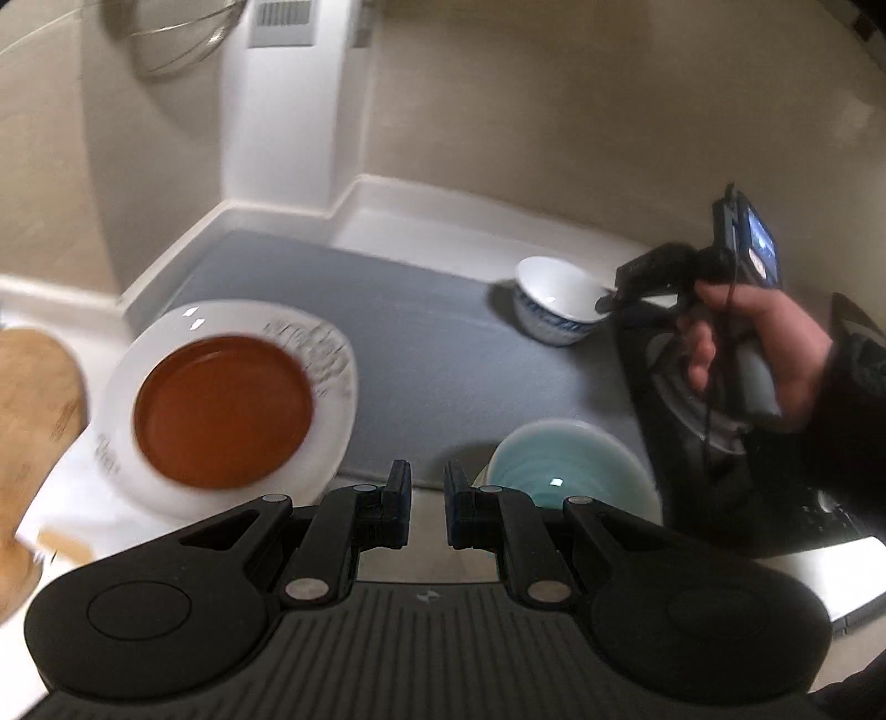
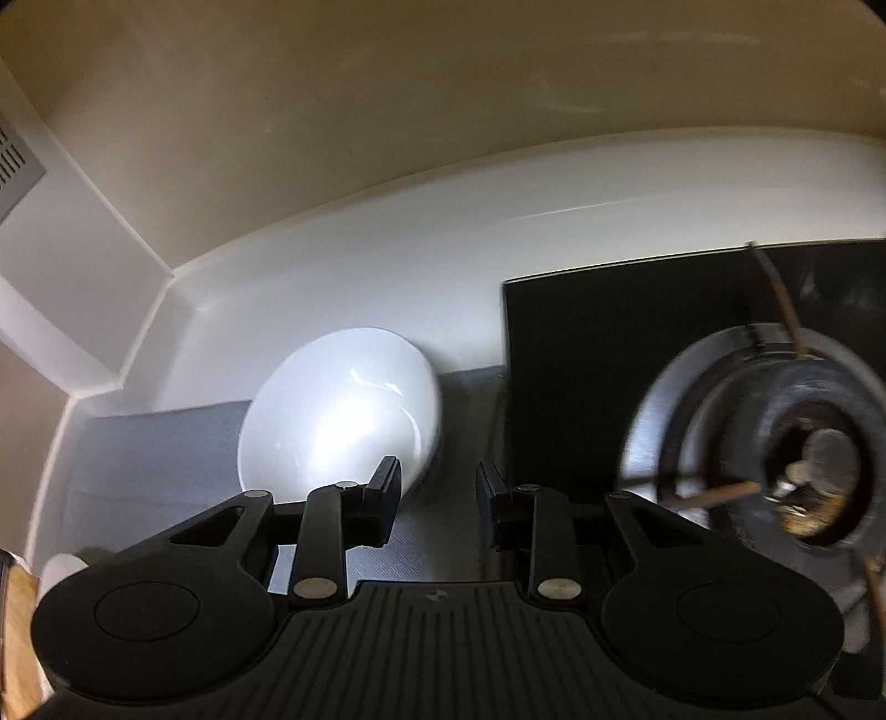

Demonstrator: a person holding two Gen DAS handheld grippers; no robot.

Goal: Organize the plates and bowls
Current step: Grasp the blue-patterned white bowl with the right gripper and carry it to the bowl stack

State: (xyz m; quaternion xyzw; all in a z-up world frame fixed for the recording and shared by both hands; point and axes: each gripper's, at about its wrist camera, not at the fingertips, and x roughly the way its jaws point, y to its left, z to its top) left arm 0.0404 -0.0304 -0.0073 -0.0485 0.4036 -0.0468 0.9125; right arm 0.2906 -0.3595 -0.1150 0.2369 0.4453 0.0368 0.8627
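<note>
A brown plate (image 1: 224, 410) lies on a white patterned plate (image 1: 332, 354) at the left of the grey mat (image 1: 421, 343). A pale blue bowl (image 1: 565, 465) sits at the mat's front edge. A white bowl with a blue pattern (image 1: 554, 302) stands at the back right. My left gripper (image 1: 427, 498) is open and empty, between the plates and the blue bowl. My right gripper (image 1: 609, 299) hovers at the white bowl's right rim. In the right wrist view it (image 2: 437, 493) is open and empty, with the white bowl (image 2: 343, 410) just ahead to the left.
A wooden board (image 1: 33, 399) lies at the far left. A black gas stove (image 2: 775, 432) with its burner stands to the right of the mat. Walls and a white counter ledge (image 1: 387, 194) close off the back. A wire basket (image 1: 171, 39) hangs above.
</note>
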